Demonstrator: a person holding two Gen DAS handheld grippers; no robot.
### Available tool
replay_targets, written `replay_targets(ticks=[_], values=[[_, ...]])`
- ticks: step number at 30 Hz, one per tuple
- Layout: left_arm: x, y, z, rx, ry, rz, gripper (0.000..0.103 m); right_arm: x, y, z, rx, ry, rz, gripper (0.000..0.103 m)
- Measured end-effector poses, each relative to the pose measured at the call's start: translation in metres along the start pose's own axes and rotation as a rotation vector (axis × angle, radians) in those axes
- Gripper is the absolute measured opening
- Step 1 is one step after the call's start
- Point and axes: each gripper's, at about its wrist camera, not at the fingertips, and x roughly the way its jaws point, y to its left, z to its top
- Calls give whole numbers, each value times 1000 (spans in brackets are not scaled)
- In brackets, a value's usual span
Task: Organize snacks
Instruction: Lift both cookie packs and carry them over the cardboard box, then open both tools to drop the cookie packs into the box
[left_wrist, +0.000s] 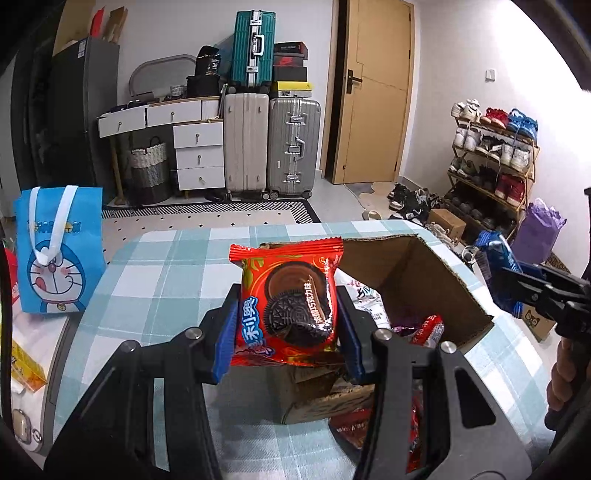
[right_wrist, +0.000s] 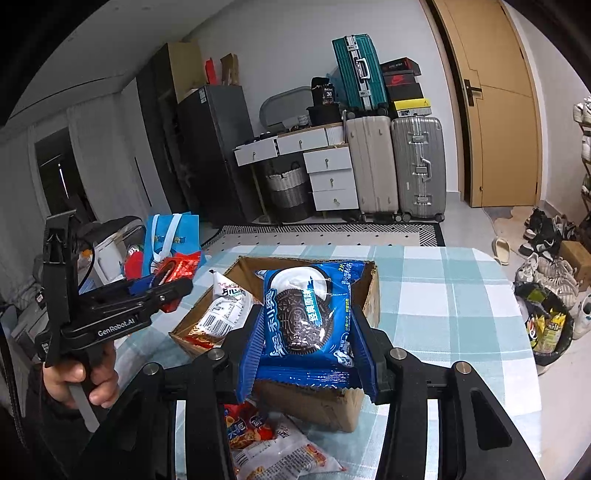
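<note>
left gripper (left_wrist: 288, 314) pinches a red pack (left_wrist: 288, 295) across its width, held upright in the air over the near wall of the box (left_wrist: 417, 266). right gripper (right_wrist: 308, 332) pinches a blue pack (right_wrist: 308, 306) the same way, also in the air above the box. both packs sit square between the pads, crimped ends free. box stands open on the checked bench (left_wrist: 155, 273), part full: a white pack (right_wrist: 225, 306) leans in one corner, other red wrappers lie lower down. more snacks lie on the bench in front of the box (right_wrist: 273, 439). blue bag (left_wrist: 59, 251) stands at the far left, well apart from the box. risks, as judged: the wrappers are slick film, puffed with air, so a pack could slide out of the pads if tilted or swung. a harder pinch could crush the biscuits. the two grippers work near each other over one box and could knock together. sorting scheme is not evident, so a pack could go to the wrong place.
</note>
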Motion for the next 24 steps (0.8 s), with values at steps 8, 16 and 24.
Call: replay_targets(ticks=[8, 16, 24], values=[[26, -20, -3, 49, 12, -24, 45, 16, -1, 0, -13, 21, 2, 45], [50, -39, 0, 66, 39, -80, 45, 31, -3, 1, -14, 36, 0, 45], [76, -48, 9, 61, 54, -99, 45, 45, -4, 4, -14, 46, -4, 45]])
